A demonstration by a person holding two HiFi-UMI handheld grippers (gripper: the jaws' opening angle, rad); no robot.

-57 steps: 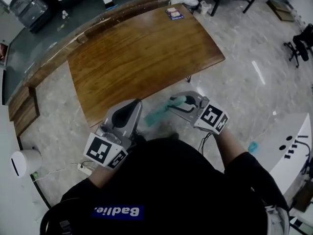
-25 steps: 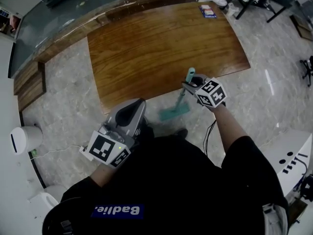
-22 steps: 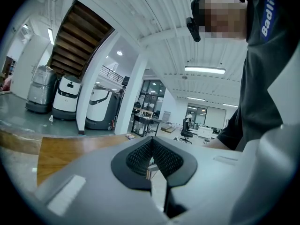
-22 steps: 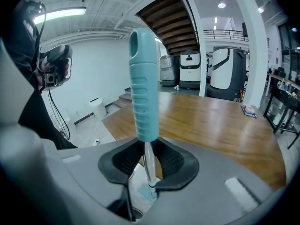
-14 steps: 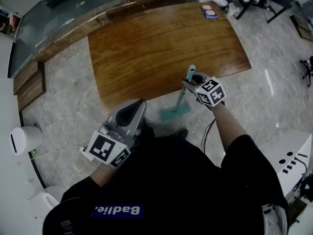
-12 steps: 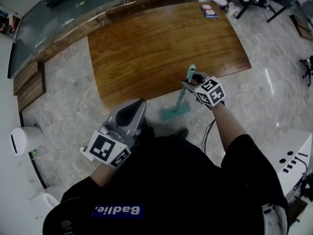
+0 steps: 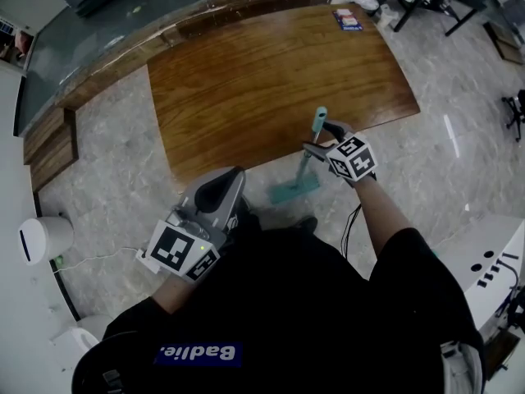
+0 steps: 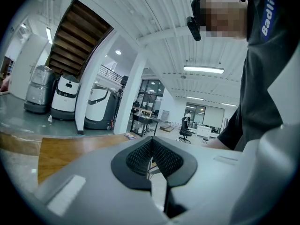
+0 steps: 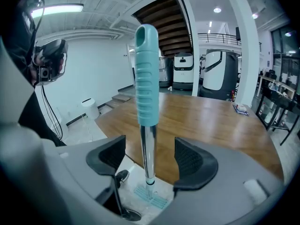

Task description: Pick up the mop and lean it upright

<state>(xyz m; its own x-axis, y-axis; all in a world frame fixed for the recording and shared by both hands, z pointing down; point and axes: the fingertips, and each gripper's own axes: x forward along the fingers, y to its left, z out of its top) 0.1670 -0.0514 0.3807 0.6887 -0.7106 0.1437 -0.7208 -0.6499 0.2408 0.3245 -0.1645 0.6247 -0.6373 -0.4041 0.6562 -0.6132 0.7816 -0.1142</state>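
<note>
The mop stands nearly upright on the floor. Its teal head lies flat on the tiles, and its teal grip is at the near edge of the wooden table. My right gripper is around the chrome shaft. Its jaws are opening, and neither black pad touches the shaft. The ribbed grip rises above the jaws of my right gripper. My left gripper is held low near my body, shut and empty, with its tips meeting.
A blue booklet lies at the table's far right corner. A white round bin and a floor cable are at left, beside wooden steps. White furniture stands at right. My shoe is just behind the mop head.
The mop has gone from a low tilt in front of me to standing against the table edge. In the last half second the right jaws spread off the shaft. The left gripper stayed put.
</note>
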